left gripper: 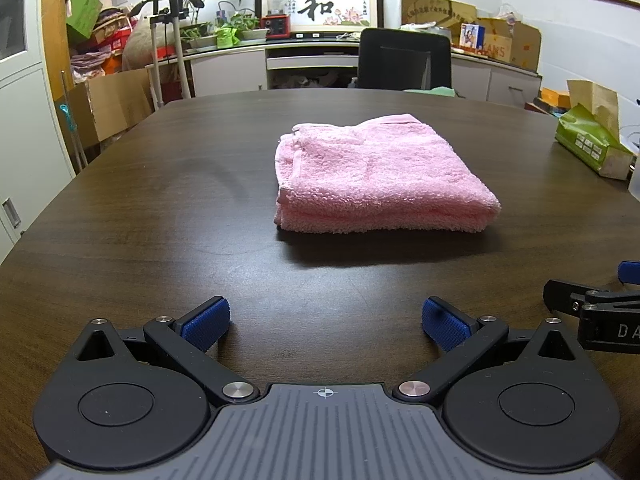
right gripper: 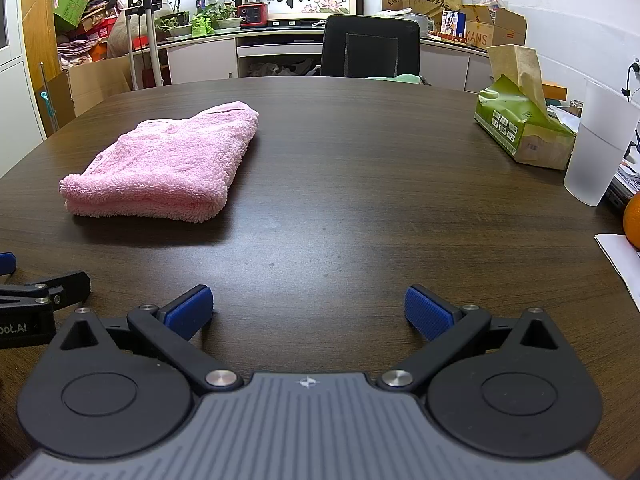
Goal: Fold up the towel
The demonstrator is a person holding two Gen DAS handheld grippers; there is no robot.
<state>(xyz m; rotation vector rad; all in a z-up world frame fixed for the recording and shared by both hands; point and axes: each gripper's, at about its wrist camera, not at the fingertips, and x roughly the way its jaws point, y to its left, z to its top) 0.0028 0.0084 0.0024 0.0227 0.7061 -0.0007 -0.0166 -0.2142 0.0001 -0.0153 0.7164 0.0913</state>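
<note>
Neatly folded pink towel, dark table

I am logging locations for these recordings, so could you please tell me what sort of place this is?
Probably a small office or meeting room also used for storage: a large dark table with a black office chair, and cardboard boxes piled on the counter.

A dark wooden table is backed by a black office chair, a white counter and white walls.
</note>
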